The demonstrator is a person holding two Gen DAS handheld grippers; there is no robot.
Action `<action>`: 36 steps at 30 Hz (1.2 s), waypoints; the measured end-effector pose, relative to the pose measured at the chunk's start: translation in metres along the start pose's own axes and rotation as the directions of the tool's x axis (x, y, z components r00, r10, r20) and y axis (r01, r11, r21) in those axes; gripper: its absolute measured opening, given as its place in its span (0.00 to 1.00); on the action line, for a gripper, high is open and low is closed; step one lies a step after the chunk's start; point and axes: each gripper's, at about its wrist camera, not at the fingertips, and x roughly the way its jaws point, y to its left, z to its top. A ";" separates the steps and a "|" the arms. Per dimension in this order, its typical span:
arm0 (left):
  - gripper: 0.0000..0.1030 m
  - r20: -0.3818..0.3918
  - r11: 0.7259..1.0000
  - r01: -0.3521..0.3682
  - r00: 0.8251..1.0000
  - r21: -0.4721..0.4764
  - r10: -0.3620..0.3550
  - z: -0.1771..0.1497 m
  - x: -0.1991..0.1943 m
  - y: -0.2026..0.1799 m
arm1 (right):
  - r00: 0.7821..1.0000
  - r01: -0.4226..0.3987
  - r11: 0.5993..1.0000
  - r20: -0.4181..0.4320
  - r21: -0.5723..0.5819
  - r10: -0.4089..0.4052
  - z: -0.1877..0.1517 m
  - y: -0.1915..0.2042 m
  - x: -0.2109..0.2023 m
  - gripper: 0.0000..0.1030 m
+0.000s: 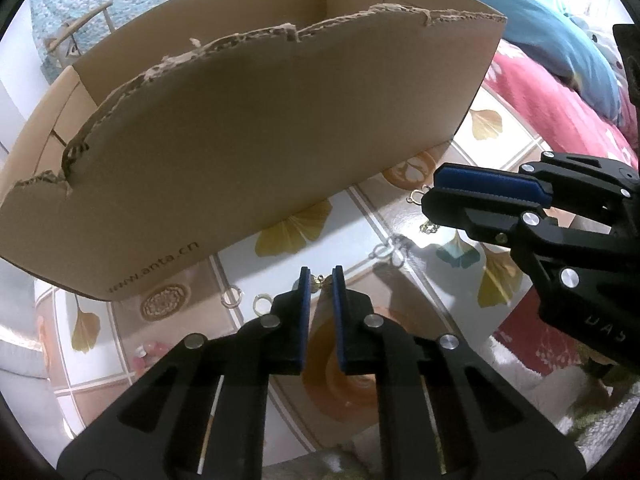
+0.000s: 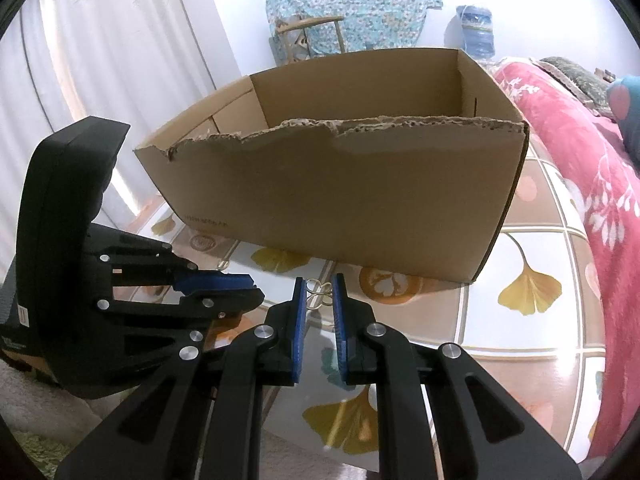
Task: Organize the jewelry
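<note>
My left gripper points down at the table, and a small gold piece spans the narrow gap between its blue pads, which close on it. My right gripper is shut on a gold wire clasp. In the left wrist view that clasp sticks out of the right gripper's tips, and a small gold charm shows just below them. A silver piece and two pale rings lie loose on the table. The open cardboard box stands right behind both grippers.
The box has a torn front rim and reads "anta.cn" on its side. The table has a glossy cover with a ginkgo-leaf print. A red blanket lies to the right, a chair stands behind, and carpet runs along the table's near edge.
</note>
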 end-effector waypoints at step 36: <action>0.16 0.032 0.954 0.135 0.988 0.268 -0.149 -0.001 -0.002 0.007 | 1.000 -0.012 1.000 0.023 0.001 0.012 0.001 -0.003 -0.006 0.13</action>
